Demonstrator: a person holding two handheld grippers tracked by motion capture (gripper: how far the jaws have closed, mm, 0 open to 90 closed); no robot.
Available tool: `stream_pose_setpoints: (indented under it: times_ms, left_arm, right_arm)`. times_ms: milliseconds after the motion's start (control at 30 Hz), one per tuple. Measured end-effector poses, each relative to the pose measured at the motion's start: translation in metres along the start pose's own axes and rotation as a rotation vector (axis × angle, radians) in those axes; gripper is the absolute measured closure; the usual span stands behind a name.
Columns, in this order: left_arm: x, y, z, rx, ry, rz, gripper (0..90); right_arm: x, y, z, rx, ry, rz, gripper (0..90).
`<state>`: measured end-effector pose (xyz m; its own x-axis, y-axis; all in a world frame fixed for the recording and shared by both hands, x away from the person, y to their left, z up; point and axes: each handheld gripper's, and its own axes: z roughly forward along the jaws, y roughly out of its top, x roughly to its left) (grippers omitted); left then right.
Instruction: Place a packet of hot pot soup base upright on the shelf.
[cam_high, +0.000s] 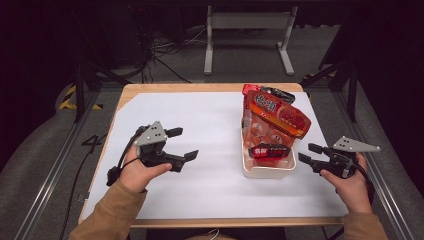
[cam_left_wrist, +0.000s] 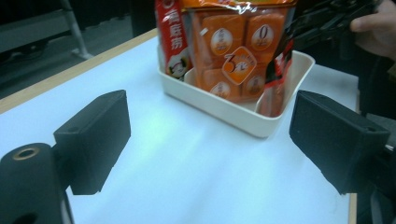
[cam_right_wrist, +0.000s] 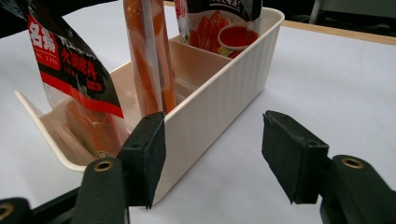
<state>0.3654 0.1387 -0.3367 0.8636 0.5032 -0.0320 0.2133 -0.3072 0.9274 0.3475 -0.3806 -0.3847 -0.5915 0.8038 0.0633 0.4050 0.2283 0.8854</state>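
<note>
Snack packets (cam_high: 272, 120) stood upright in a cream bin (cam_high: 267, 170) on the right half of the white table (cam_high: 200, 190), orange ones at the far end and a red-and-black one nearest the person. Both grippers were empty, jaws spread wide. Right gripper (cam_high: 306, 152) hovered just beside the bin's right wall; left gripper (cam_high: 182, 144) sat well apart, out to the left.

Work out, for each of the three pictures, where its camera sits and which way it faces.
High view: above the person's side, looking forward and down on the table; both forearms, left gripper, right gripper.
Left gripper view: on that gripper, facing the cream bin; own open jaws.
Right gripper view: facing the bin's ribbed wall; own open jaws.
All views share the bin of snack packets.
</note>
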Motion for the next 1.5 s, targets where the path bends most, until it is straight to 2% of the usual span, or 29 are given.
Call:
stream_pose_setpoints:
  times_ms: [167, 300, 367, 433, 600, 733, 800, 833, 1000, 1100, 1200, 1300, 1367, 1467, 1500]
  left_arm:
    - [0.006, -0.012, -0.012, 0.007, 0.03, -0.013, 11.4]
    - [0.011, -0.022, -0.019, 0.02, 0.056, -0.02, 8.7]
    - [0.013, -0.029, -0.022, 0.022, 0.081, -0.044, 6.0]
    - [0.016, -0.034, -0.024, 0.027, 0.1, -0.05, 3.2]
    - [0.023, -0.046, -0.028, 0.06, 0.1, -0.054, 1.1]
    - [0.026, -0.055, -0.028, 0.062, 0.101, -0.068, 1.4]
    - [0.029, -0.064, -0.027, 0.063, 0.11, -0.096, 1.4]
    - [0.029, -0.064, -0.027, 0.063, 0.11, -0.096, 1.4]
    - [0.036, -0.08, -0.025, 0.098, 0.138, -0.117, 1.5]
    - [0.04, -0.092, -0.023, 0.094, 0.158, -0.147, 2.1]
    - [0.045, -0.101, -0.022, 0.114, 0.182, -0.145, 2.2]
    - [0.047, -0.106, -0.021, 0.119, 0.189, -0.16, 2.2]
    - [0.051, -0.112, -0.02, 0.129, 0.197, -0.153, 2.4]
    - [0.054, -0.119, -0.019, 0.12, 0.198, -0.171, 2.6]
    - [0.055, -0.12, -0.019, 0.126, 0.202, -0.165, 2.7]
  right_arm:
    - [0.0, 0.001, -0.002, -0.024, 0.012, 0.017, 41.2]
    - [-0.001, 0.0, -0.001, -0.02, 0.015, 0.016, 41.2]
    - [-0.001, 0.0, -0.001, -0.02, 0.016, 0.016, 41.2]
    - [-0.001, 0.0, -0.001, -0.025, 0.015, 0.014, 41.6]
    - [-0.001, 0.0, 0.001, -0.022, 0.019, 0.014, 41.6]
    - [-0.001, -0.001, 0.004, -0.02, 0.022, 0.013, 41.6]
    - [-0.001, -0.001, 0.005, -0.014, 0.023, 0.014, 41.6]
    - [-0.001, -0.001, 0.005, -0.014, 0.023, 0.014, 41.6]
    - [0.0, -0.003, 0.009, -0.005, 0.027, 0.008, 41.4]
    - [0.0, -0.004, 0.01, -0.006, 0.027, 0.006, 40.8]
    - [0.001, -0.006, 0.012, -0.005, 0.023, 0.004, 38.8]
    - [0.001, -0.007, 0.012, -0.005, 0.018, 0.007, 38.1]
    - [0.0, -0.008, 0.013, -0.011, 0.015, 0.007, 37.4]
    - [0.0, -0.009, 0.014, -0.013, 0.013, 0.013, 36.9]
    - [-0.001, -0.009, 0.014, -0.013, 0.011, 0.012, 36.7]
